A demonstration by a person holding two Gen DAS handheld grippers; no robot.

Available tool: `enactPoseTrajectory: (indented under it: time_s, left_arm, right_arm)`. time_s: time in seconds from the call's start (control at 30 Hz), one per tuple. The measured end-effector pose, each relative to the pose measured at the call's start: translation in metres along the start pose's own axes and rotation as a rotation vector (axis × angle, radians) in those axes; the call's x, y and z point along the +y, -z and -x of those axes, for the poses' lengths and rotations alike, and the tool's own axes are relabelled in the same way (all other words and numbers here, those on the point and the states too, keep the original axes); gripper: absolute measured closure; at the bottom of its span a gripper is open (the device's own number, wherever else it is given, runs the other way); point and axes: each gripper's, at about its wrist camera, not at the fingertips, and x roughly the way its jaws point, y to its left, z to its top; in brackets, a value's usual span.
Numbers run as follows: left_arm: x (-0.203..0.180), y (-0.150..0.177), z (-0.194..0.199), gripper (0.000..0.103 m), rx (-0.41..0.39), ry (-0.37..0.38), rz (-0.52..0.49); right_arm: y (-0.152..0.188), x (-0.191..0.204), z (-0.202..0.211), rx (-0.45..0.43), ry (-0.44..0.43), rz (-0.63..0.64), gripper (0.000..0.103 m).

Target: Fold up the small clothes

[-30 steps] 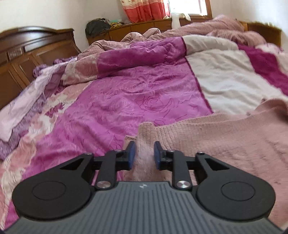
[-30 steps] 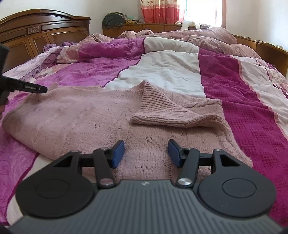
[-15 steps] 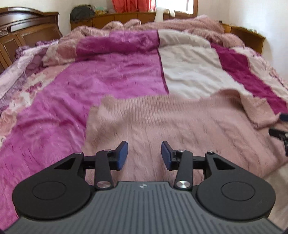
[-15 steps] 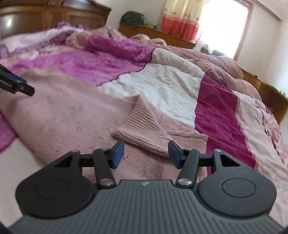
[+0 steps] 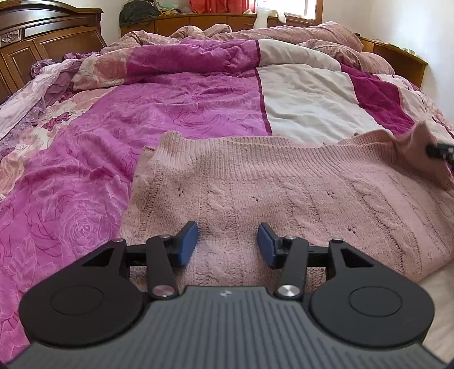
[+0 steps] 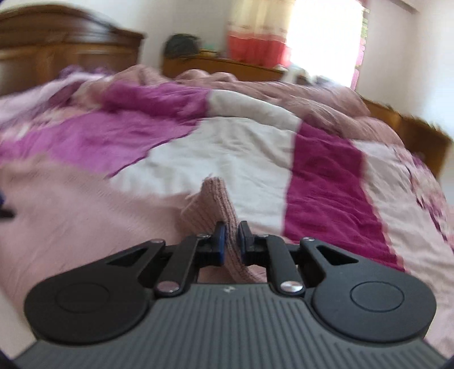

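Observation:
A pale pink knitted sweater [image 5: 283, 193] lies spread flat on the bed quilt. My left gripper [image 5: 227, 247] is open and empty, hovering just above the sweater's near part. My right gripper [image 6: 230, 241] is shut on a ribbed fold of the sweater [image 6: 212, 204], which stands up between its blue pads; that view is blurred. The tip of the right gripper [image 5: 439, 150] shows at the right edge of the left wrist view, where the sweater's right corner is lifted.
The bed is covered by a quilt [image 5: 170, 108] with purple, white and magenta panels. A wooden headboard [image 5: 42, 42] stands at the far left. A low wooden cabinet [image 5: 198, 20] with a bag and a window with red curtains are at the back.
My right gripper has closed on the sweater's ribbed fold and lifted it. My left gripper, shut on the sweater's edge a second ago, has opened and moved over the sweater.

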Motion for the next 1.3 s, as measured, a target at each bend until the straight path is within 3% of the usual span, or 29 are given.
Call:
enactPoseTrajectory:
  time_s: [0.27,0.47,0.73,0.87,0.97,1.1,1.23,1.3]
  left_arm:
    - [-0.001,0.001,-0.001,0.045,-0.006,-0.005,0.002]
    - [0.001,0.0,-0.001,0.044,-0.001,0.002,0.005]
    - [0.008,-0.01,0.006,0.044,-0.009,0.04,0.008]
    - [0.021,-0.024,0.005,0.044,-0.057,0.004,0.022]
    - [0.033,-0.031,-0.004,0.044,-0.1,-0.015,0.005]
    - [0.05,-0.033,-0.025,0.044,-0.071,-0.027,0.032]
    - [0.069,-0.025,-0.042,0.038,-0.025,-0.033,0.114]
    - [0.073,-0.023,-0.042,0.038,-0.024,-0.024,0.147]
  right_arm:
    - [0.012,-0.028,-0.048,0.167,0.13,-0.069,0.088]
    - [0.018,-0.034,-0.048,0.172,0.15,-0.101,0.07]
    - [0.011,-0.043,0.001,0.115,0.092,-0.21,0.07]
    - [0.011,-0.035,0.025,0.086,0.023,-0.233,0.07]
    - [0.018,-0.027,0.035,0.093,-0.012,-0.266,0.059]
    - [0.032,-0.014,0.04,0.109,-0.045,-0.261,0.057]
    - [0.05,-0.007,0.025,0.186,-0.05,-0.277,0.055]
    - [0.056,-0.006,0.022,0.159,-0.042,-0.282,0.051]
